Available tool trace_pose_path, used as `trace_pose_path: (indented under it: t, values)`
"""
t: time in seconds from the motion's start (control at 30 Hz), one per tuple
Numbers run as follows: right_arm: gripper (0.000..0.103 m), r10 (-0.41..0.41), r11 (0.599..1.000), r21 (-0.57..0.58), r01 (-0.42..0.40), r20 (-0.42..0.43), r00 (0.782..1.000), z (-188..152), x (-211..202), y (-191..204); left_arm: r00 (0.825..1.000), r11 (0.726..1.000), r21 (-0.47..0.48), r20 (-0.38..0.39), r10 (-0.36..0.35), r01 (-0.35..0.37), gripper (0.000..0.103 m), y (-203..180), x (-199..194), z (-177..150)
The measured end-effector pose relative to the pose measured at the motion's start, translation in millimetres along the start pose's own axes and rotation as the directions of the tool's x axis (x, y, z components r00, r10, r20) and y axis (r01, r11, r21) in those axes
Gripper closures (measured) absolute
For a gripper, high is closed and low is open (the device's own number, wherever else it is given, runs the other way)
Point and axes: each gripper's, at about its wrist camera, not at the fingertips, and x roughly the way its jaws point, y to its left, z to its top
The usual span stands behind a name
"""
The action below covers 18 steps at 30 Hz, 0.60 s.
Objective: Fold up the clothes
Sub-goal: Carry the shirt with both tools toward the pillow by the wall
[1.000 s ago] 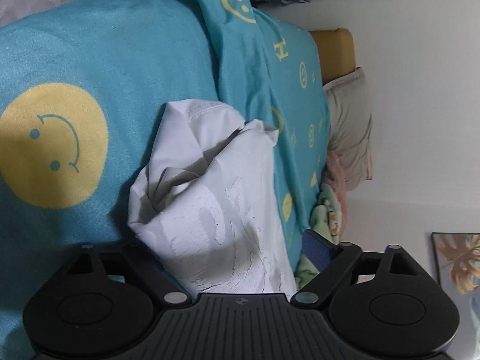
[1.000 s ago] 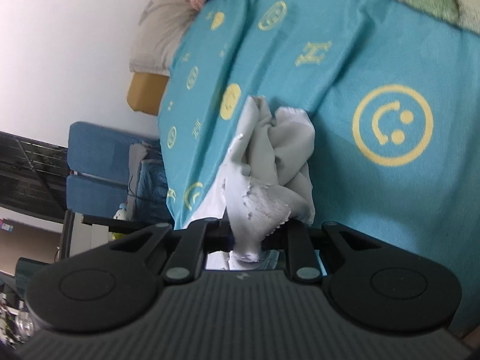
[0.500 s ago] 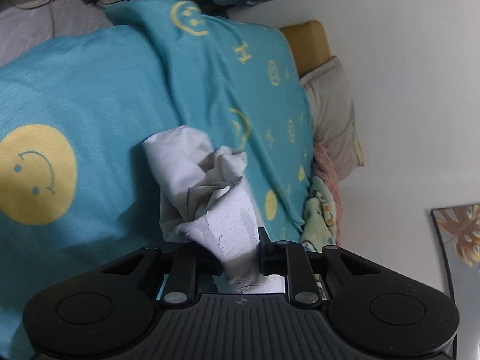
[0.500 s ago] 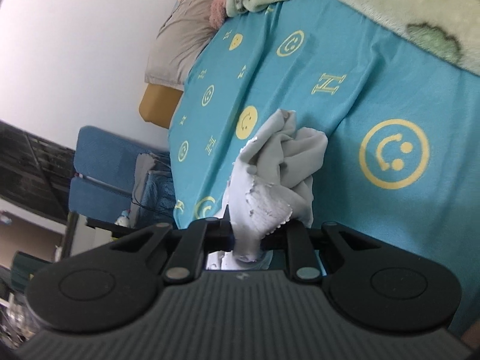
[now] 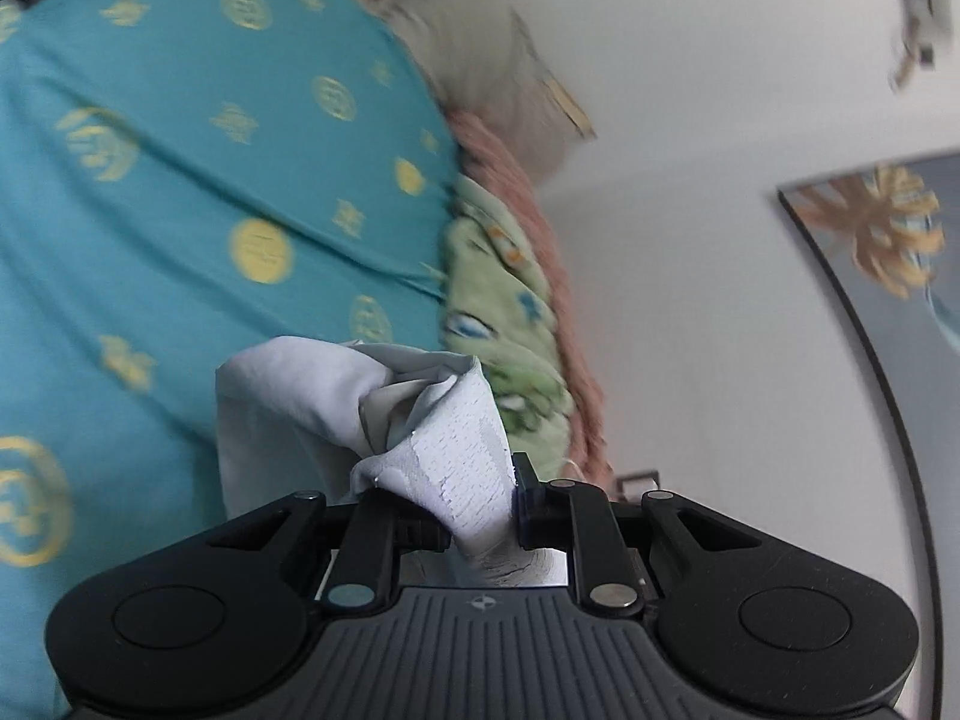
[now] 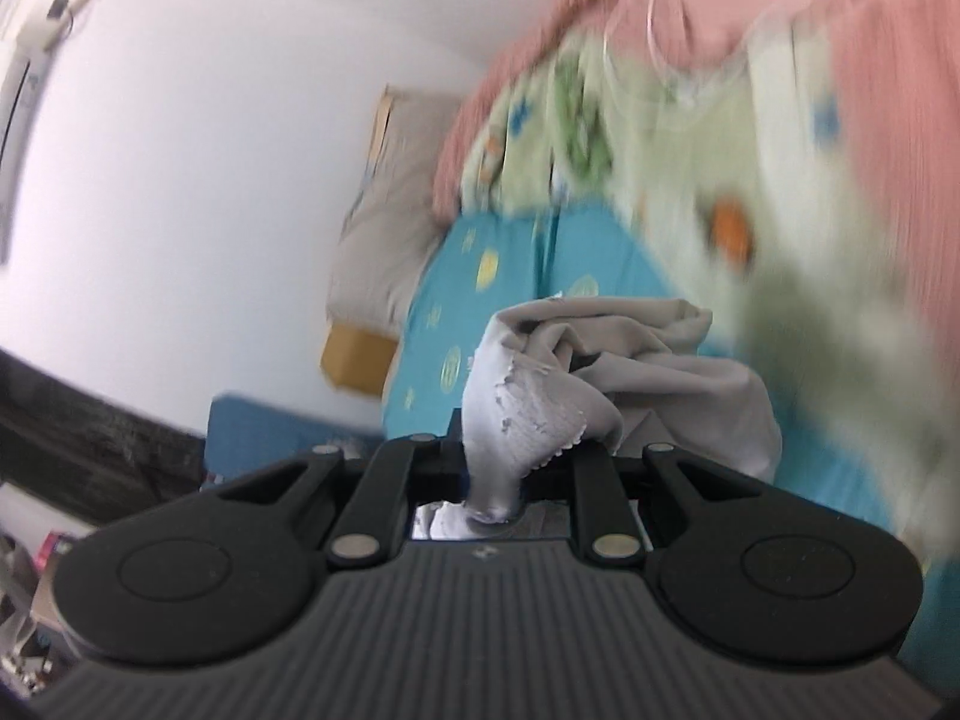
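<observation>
White garment [image 5: 354,402], bunched and creased, pinched at one part between the narrowed jaws of the left gripper [image 5: 480,516] and at another between those of the right gripper [image 6: 516,468]. Both nearly closed, pads pressed on cloth. Cracked print on the fold nearest each tool. Hangs crumpled just ahead of the fingertips, off the teal bedspread [image 5: 180,210] with yellow emblems behind and below it. Beyond, a green patterned blanket [image 6: 630,138] and a pink one [image 6: 888,90], a beige pillow [image 6: 390,228] against the white wall [image 5: 690,120]. Background blurred.
</observation>
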Motion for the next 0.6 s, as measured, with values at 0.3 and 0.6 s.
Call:
trace_pose_path:
  t: [0.3,0.6]
  values:
    - [0.085,-0.022,0.979,-0.18,0.091,0.348,0.937,171,-54,21,0.968,0.952,0.198,-0.136,-0.21,0.234,0.083,-141,152,-48]
    - [0.083,-0.403,0.896,-0.104,0.432,0.22,0.888,150,-54,-113,0.952,0.903,0.424,-0.3,0.064,0.073,0.081,-64,226,-147]
